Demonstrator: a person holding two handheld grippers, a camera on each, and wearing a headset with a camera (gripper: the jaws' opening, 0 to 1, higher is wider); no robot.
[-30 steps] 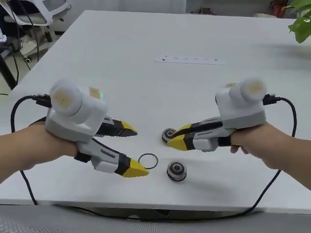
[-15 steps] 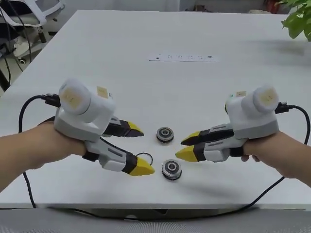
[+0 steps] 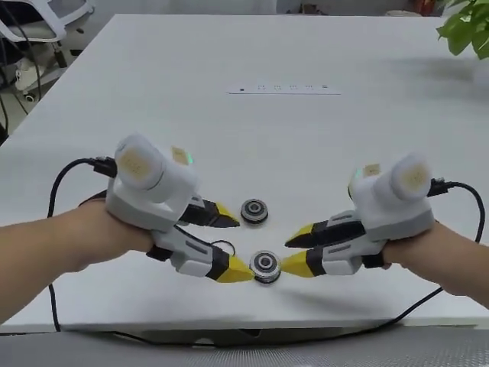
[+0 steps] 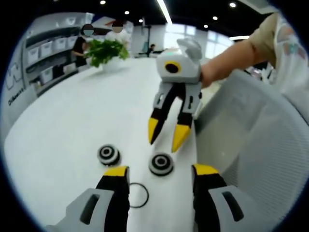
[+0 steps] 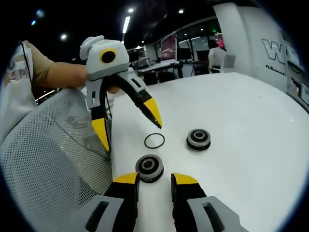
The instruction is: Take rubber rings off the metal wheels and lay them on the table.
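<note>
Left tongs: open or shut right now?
Open. The left tongs show yellow tips wide apart in the left gripper view, gripping nothing.

In the left gripper view the loose rubber ring is partly covered by one finger of the left gripper. In the head view most of the ring lies behind that gripper's lower finger. There the near wheel sits between that finger's yellow tip and the right gripper. Whether either tip touches the wheel cannot be told, nor whether a ring is on it. The marks on the strip far up the tabletop are too small to read. The plant and the chair are cut off by the picture's edges. Each gripper's own fingers run off the bottom of its view.
</note>
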